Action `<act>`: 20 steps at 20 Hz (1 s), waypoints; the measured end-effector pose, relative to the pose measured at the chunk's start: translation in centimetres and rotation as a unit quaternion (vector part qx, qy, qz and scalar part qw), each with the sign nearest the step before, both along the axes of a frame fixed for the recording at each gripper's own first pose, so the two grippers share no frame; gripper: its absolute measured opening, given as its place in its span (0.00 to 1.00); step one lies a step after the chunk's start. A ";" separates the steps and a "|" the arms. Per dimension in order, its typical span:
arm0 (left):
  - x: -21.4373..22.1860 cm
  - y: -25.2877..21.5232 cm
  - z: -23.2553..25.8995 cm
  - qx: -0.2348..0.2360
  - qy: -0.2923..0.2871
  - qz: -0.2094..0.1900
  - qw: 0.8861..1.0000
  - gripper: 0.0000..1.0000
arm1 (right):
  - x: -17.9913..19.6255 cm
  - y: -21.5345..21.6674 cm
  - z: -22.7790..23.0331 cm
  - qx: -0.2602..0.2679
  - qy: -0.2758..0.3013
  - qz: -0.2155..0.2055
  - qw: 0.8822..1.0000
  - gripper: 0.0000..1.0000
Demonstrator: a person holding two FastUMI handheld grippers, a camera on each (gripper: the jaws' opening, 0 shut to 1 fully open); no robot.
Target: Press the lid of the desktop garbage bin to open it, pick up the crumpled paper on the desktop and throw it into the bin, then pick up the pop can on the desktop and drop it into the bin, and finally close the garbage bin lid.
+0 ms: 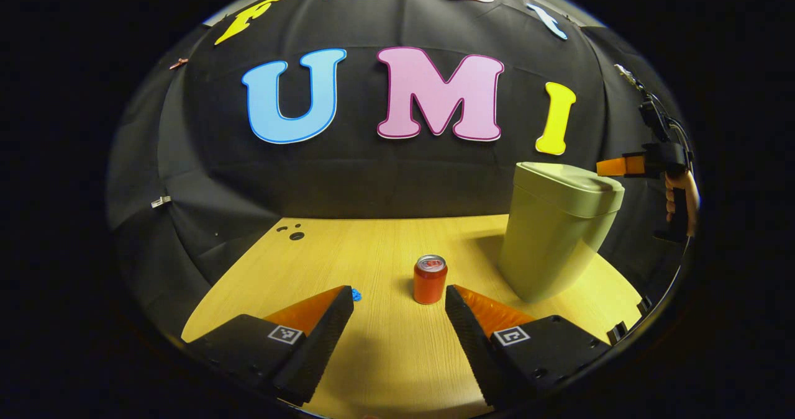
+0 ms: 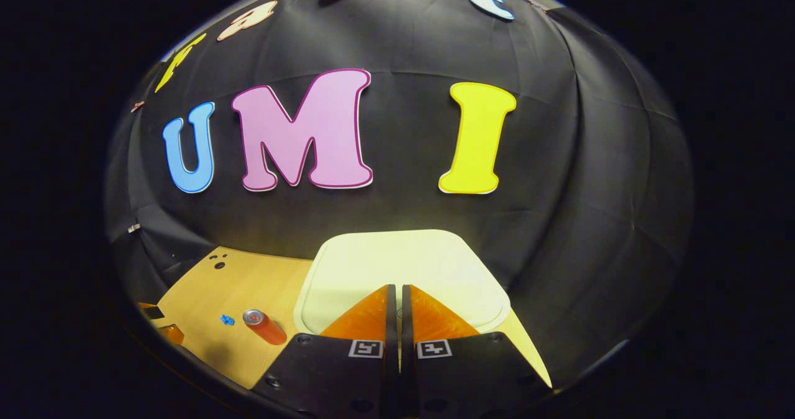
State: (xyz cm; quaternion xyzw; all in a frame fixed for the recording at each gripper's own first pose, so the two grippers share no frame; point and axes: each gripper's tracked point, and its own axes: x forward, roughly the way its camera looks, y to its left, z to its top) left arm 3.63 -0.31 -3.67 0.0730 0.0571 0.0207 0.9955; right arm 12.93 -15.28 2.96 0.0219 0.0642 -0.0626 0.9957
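My right fingers are pressed together above the closed lid of the bin, my left fingers spread wide near the can standing beside the bin on the worktop, so pressing the lid open looks next.

Pale green bin upright on counter, lid shut; red pop can upright just beside it.

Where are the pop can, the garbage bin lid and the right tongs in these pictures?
pop can [image 1: 430,280]: left gripper view, on its side wall.
garbage bin lid [image 2: 397,257]: right gripper view, on its flat top.
right tongs [image 2: 397,290]: right gripper view, between the closed fingertips.
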 end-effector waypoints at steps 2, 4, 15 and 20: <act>0.1 -0.3 -0.3 -0.003 0.006 0.005 1.000 0.96 | 0.2 -0.1 -0.3 0.010 -0.001 0.004 1.000 0.05; 0.3 -0.5 -0.5 -0.003 0.011 0.012 1.000 0.95 | 0.4 -0.1 -0.5 0.017 -0.003 0.008 1.000 0.05; 2.4 -2.3 -1.9 0.016 0.043 0.045 0.998 0.94 | 0.2 0.0 -0.7 0.044 -0.009 0.038 0.998 0.05; 2.2 -3.0 0.1 0.025 0.020 0.030 0.999 0.96 | 0.2 -0.1 0.9 0.086 -0.020 0.030 0.996 0.05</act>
